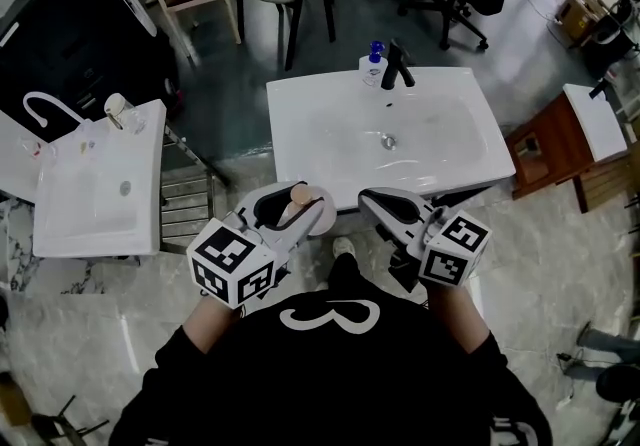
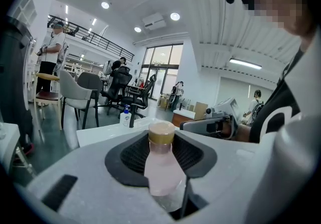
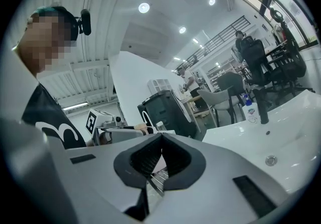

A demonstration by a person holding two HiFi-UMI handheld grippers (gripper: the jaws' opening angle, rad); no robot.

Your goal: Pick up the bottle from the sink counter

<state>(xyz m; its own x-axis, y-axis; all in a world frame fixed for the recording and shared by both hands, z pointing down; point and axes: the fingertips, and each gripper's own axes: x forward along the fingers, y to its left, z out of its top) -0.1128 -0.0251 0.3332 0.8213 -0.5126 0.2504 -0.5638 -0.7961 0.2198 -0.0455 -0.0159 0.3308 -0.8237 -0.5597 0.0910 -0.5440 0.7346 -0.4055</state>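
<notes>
White sink counter (image 1: 300, 114) with a black faucet (image 1: 398, 66) lies at twelve o'clock from me, my left gripper (image 1: 295, 206) at eight o'clock of the drain clamps the pink, tan-capped bottle (image 2: 161, 168) between half-spread jaws, and my right gripper (image 1: 372, 200), at six o'clock, is closed and empty.

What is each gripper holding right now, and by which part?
The left gripper holds the pink bottle by its upper body, just below the cap. The right gripper holds nothing; its jaws are together.
</notes>
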